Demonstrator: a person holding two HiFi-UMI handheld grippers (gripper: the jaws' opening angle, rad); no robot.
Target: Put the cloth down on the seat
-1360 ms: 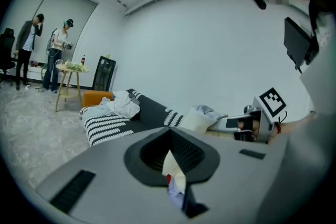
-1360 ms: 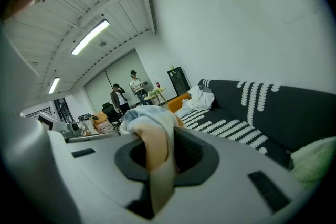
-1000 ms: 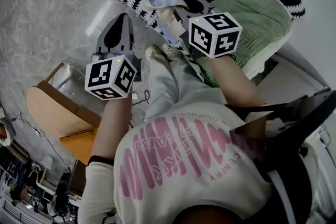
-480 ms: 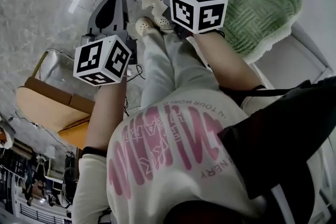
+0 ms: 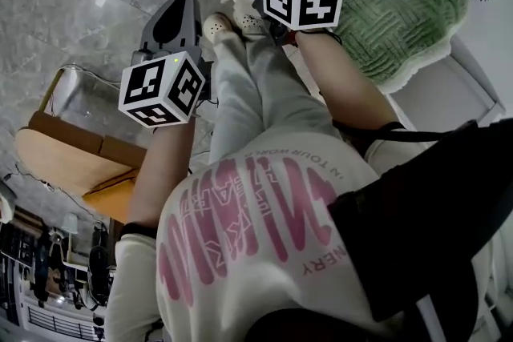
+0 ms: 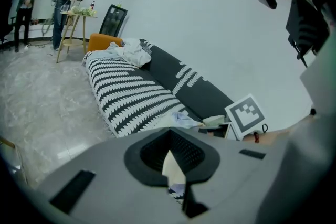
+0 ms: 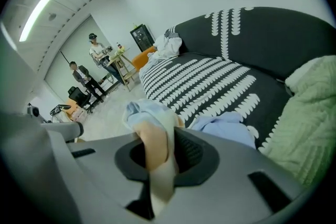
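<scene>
The right hand-held gripper [image 7: 157, 162] pinches the pale blue-and-cream cloth [image 7: 149, 118] at the front edge of the striped sofa [image 7: 210, 81] seat, beside a green blanket [image 5: 393, 4] — the left hand-held gripper [image 6: 170, 168] hangs over the floor, jaws narrow.

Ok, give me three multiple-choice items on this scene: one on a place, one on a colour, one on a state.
1. In the right gripper view, the green knitted blanket lies:
A) at the picture's right edge
B) on the floor
C) on the far table

2. The sofa cover is:
A) plain red
B) black with a white pattern
C) yellow

3. The right gripper is:
A) open and empty
B) shut on a bottle
C) shut on the cloth

Answers:
1 A, the blanket fills the right edge of that view.
2 B, rows of white marks run across black fabric.
3 C, pale cloth is pinched between its jaws and bulges out above them.
</scene>
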